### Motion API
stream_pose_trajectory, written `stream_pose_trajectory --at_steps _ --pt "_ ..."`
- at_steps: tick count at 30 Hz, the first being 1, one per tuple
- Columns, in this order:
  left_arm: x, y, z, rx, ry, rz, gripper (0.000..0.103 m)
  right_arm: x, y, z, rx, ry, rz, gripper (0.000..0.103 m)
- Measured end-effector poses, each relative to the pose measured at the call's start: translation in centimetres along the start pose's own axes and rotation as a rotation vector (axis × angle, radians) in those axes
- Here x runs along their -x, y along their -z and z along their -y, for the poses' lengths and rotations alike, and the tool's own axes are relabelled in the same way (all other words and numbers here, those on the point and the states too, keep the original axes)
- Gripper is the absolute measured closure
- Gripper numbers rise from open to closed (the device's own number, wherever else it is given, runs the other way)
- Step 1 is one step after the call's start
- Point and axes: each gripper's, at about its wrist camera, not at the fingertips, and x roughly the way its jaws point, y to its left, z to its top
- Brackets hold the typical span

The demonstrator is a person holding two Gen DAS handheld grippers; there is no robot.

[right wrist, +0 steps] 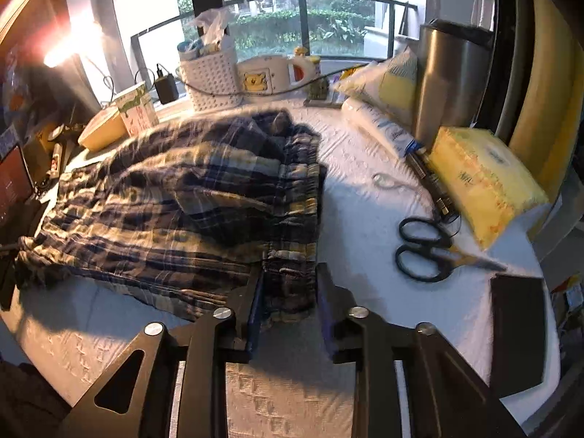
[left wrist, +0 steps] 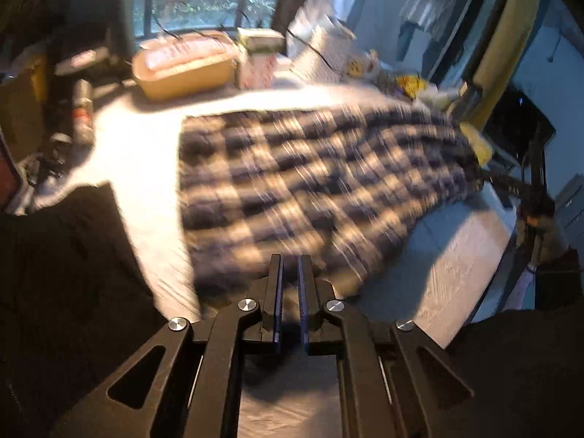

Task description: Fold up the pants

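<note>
The blue and cream checked cloth pants lie spread out on the white bumpy worktop, with the gathered waistband end on the side near my right gripper. My right fingers are spread wide, one on each side of the waistband corner, and they are not squeezing it. In my left view the pants look very blurry and fill the middle of the worktop. My left gripper is at the near edge of the cloth, and its fingers are almost together with only a thin gap. I cannot tell if any cloth is caught between them. Black-handled scissors lie on the worktop to the right of the pants, well apart from them. Just behind the scissors is a soft yellow plastic pack. A white basket with little holes stands at the far edge by the window.
</note>
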Motion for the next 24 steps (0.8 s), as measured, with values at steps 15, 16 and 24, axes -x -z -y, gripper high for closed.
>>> stream_pose_trajectory --at_steps 15,16,24 --pt "-6.8 -9.5 -8.4 0.108 -0.117 0.039 0.072 -1.7 -8.8 1.7 -0.033 -0.069 0.127 0.042" --pt "-7.6 -10.0 -8.7 0.11 -0.113 0.031 0.072 -2.6 -9.3 1.7 -0.039 -0.085 0.113 0.042" --pt "-11.3 -10.6 -7.7 0.027 -0.063 -0.044 0.078 -7.8 -9.8 0.4 0.0 -0.188 -0.03 0.067"
